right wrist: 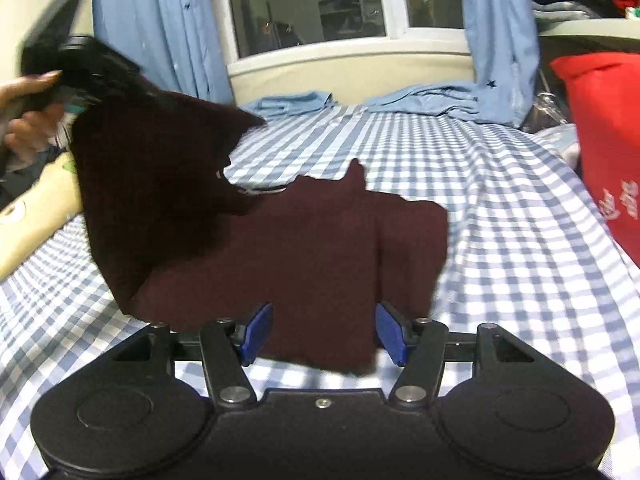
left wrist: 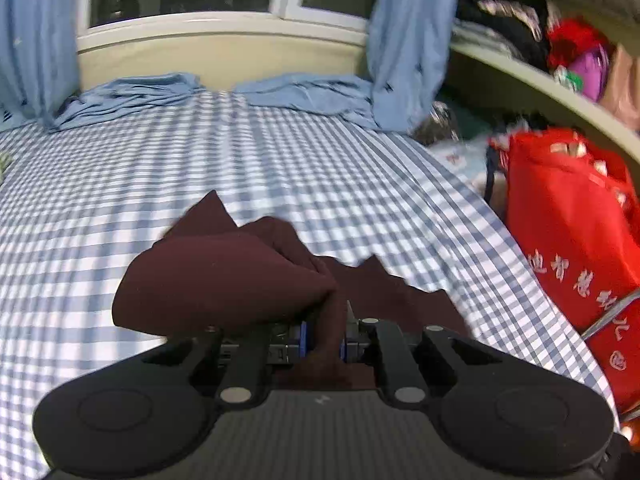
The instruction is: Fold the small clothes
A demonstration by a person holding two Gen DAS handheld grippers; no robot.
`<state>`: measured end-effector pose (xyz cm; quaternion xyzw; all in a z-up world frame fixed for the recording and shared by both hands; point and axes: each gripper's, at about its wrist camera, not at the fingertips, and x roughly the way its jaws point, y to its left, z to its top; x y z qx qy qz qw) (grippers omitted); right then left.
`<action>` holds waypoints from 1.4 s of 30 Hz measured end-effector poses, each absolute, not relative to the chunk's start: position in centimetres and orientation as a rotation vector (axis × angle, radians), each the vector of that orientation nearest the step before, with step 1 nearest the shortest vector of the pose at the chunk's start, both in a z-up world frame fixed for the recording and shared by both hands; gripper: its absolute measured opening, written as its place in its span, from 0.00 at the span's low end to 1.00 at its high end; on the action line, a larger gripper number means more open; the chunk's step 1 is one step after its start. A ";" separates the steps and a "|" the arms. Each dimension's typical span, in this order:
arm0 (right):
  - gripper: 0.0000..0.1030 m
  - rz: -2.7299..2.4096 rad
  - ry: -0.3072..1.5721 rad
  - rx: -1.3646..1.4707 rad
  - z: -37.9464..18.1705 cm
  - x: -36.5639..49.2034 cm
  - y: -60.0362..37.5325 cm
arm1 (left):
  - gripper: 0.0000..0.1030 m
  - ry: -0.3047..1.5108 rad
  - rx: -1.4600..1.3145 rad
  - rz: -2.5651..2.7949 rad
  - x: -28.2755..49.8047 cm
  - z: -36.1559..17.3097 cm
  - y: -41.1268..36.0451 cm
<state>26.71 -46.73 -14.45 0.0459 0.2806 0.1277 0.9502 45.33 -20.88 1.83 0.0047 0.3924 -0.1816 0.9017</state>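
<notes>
**A:** ok so starting at the left, we see the left gripper [left wrist: 323, 340] pinched tight on a bunch of the maroon garment [left wrist: 224, 280], blue pads almost meeting with cloth squeezed between them. In the right wrist view that same gripper [right wrist: 76, 76] sits up in the air near the bed's left edge, the person's hand [right wrist: 28, 120] wrapped round it, and the cloth hangs down from it like a flap.

**B:** yeah, and the rest of the garment [right wrist: 320, 248] lies flat on the checked bedsheet [right wrist: 500, 220], about mid-bed, near the front edge. There's a cream pillow [right wrist: 36, 216] on the left edge behind the lifted part.

**A:** right gripper [right wrist: 324, 332] next: we've got its jaws spread wide, one blue pad either side of the garment's near hem. It has hold of nothing, and we can't tell if the pads touch the cloth.

**B:** further right, blue curtains [right wrist: 500, 40] hang by the window [right wrist: 312, 4], their ends piled on the bed's far edge. Off the right edge stands a red bag [left wrist: 568, 240] with white characters, and a shelf [left wrist: 532, 68] of jumbled clothes above it.
</notes>
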 end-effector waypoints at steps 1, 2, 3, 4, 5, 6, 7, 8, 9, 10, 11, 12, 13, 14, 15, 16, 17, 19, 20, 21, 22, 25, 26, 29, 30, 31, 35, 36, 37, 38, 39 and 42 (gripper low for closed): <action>0.59 0.260 0.566 0.106 -14.6 26.0 -47.7 | 0.13 0.819 0.045 -0.381 45.4 1.3 -23.2; 0.60 0.264 0.563 0.115 -14.7 25.4 -48.4 | 0.13 0.827 0.080 -0.385 45.5 0.7 -25.3; 0.60 0.267 0.558 0.123 -14.9 24.8 -49.3 | 0.13 0.837 0.117 -0.392 45.2 -0.2 -27.6; 0.60 0.265 0.556 0.127 -15.0 24.2 -49.9 | 0.13 0.846 0.149 -0.402 45.0 -1.0 -29.6; 0.60 0.260 0.556 0.125 -15.2 23.6 -50.7 | 0.13 0.856 0.176 -0.416 44.8 -1.8 -31.5; 0.60 0.256 0.555 0.124 -15.4 23.1 -51.4 | 0.13 0.867 0.208 -0.434 44.3 -2.8 -33.4; 0.60 0.251 0.552 0.125 -15.6 22.6 -52.2 | 0.13 0.874 0.239 -0.451 43.8 -3.9 -35.2; 0.60 0.245 0.552 0.131 -15.9 22.3 -53.0 | 0.13 0.881 0.267 -0.459 43.3 -5.0 -36.6; 0.60 0.240 0.552 0.141 -16.1 21.9 -53.6 | 0.13 0.892 0.301 -0.460 42.7 -6.3 -38.2; 0.60 0.238 0.550 0.152 -16.3 21.6 -54.3 | 0.15 0.902 0.334 -0.456 42.3 -7.6 -39.4; 0.60 0.238 0.549 0.162 -16.5 21.3 -54.8 | 0.16 0.909 0.375 -0.447 41.8 -9.1 -40.2; 0.60 0.237 0.548 0.171 -16.7 21.1 -55.2 | 0.21 0.914 0.421 -0.437 41.2 -10.6 -41.0; 0.61 0.235 0.547 0.177 -16.8 20.9 -55.6 | 0.29 0.917 0.452 -0.436 40.6 -11.8 -41.6; 0.61 0.234 0.548 0.181 -17.0 20.8 -55.9 | 0.35 0.913 0.465 -0.445 39.9 -12.8 -41.8; 0.61 0.233 0.550 0.184 -17.1 20.7 -56.2 | 0.53 0.901 0.461 -0.454 39.2 -13.3 -41.7; 0.62 0.233 0.552 0.186 -17.1 20.6 -56.4 | 0.66 0.880 0.459 -0.462 38.4 -13.7 -41.5; 0.64 0.233 0.554 0.186 -17.1 20.6 -56.5 | 0.70 0.854 0.471 -0.464 37.5 -13.9 -41.3; 0.66 0.232 0.553 0.188 -16.9 20.7 -56.7 | 0.74 0.811 0.482 -0.498 36.2 -13.5 -40.5; 0.67 0.234 0.550 0.191 -16.8 20.8 -56.9 | 0.74 0.781 0.453 -0.528 35.4 -12.7 -39.7; 0.68 0.236 0.545 0.198 -16.4 21.0 -56.9 | 0.76 0.755 0.408 -0.549 34.9 -11.5 -38.7; 0.68 0.239 0.538 0.208 -16.1 21.2 -57.0 | 0.84 0.738 0.361 -0.569 34.4 -10.5 -37.7; 0.73 0.253 0.516 0.242 -14.9 21.7 -57.3 | 0.96 0.651 0.281 -0.571 32.3 -6.8 -33.3; 0.76 0.263 0.511 0.250 -14.4 22.1 -57.2 | 0.97 0.624 0.283 -0.558 31.8 -6.0 -32.0; 0.80 0.281 0.522 0.294 -13.4 23.9 -56.9 | 0.99 0.574 0.352 -0.444 30.9 -4.1 -27.8; 0.81 0.289 0.546 0.339 -13.3 24.8 -56.9 | 0.99 0.568 0.371 -0.401 30.9 -3.9 -26.7; 0.81 0.312 0.578 0.411 -13.5 25.8 -57.0 | 0.99 0.561 0.388 -0.358 30.8 -4.0 -25.3; 0.79 0.385 0.665 0.694 -15.8 28.9 -56.7 | 0.99 0.557 0.461 -0.197 30.5 -6.4 -20.9; 0.75 0.380 0.676 0.718 -16.3 29.5 -56.2 | 0.99 0.558 0.469 -0.169 30.3 -7.1 -20.0; 0.73 0.369 0.686 0.715 -16.7 30.0 -55.7 | 0.99 0.562 0.470 -0.145 30.0 -7.9 -19.1; 0.71 0.354 0.691 0.702 -16.7 30.4 -55.0 | 0.99 0.571 0.464 -0.131 29.8 -8.6 -18.2; 0.69 0.343 0.694 0.686 -16.7 30.8 -54.5 | 0.99 0.575 0.457 -0.126 29.6 -9.1 -17.7; 0.65 0.335 0.715 0.657 -16.9 31.9 -52.9 | 0.99 0.560 0.431 -0.133 28.8 -10.6 -17.0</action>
